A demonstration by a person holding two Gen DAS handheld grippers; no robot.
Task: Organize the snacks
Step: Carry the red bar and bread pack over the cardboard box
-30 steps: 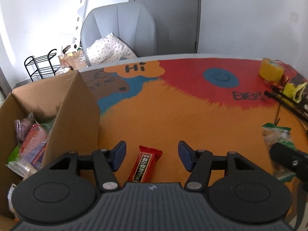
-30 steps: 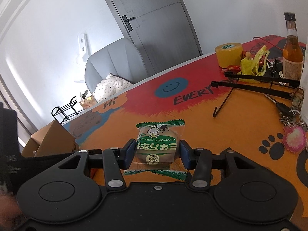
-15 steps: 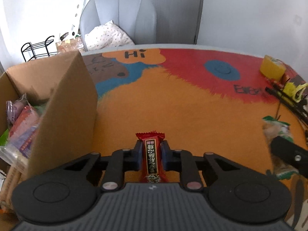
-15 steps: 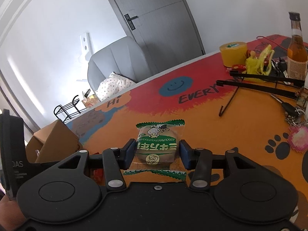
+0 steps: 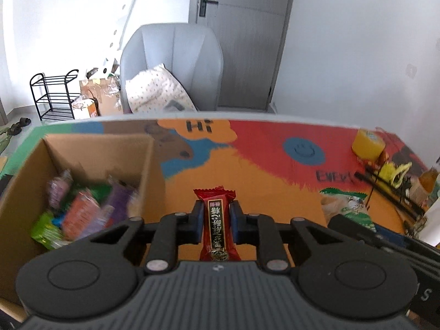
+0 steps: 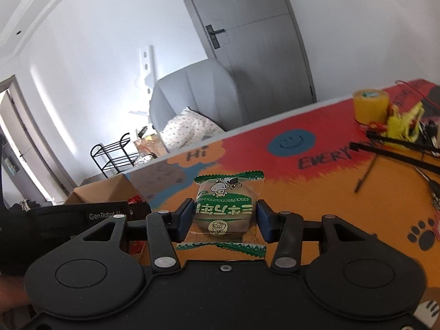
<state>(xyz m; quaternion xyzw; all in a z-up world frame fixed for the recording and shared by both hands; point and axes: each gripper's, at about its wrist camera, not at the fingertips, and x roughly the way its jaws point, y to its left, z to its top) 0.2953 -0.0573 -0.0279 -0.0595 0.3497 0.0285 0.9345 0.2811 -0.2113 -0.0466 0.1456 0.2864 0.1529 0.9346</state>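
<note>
Carrying step: left tool clamped on red candy bar, right tool on green-wrapped cake, both above tabletop; next, release into cardboard box at left edge.

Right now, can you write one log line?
left gripper: shut on red candy bar | right gripper: shut on green snack | box: open
</note>
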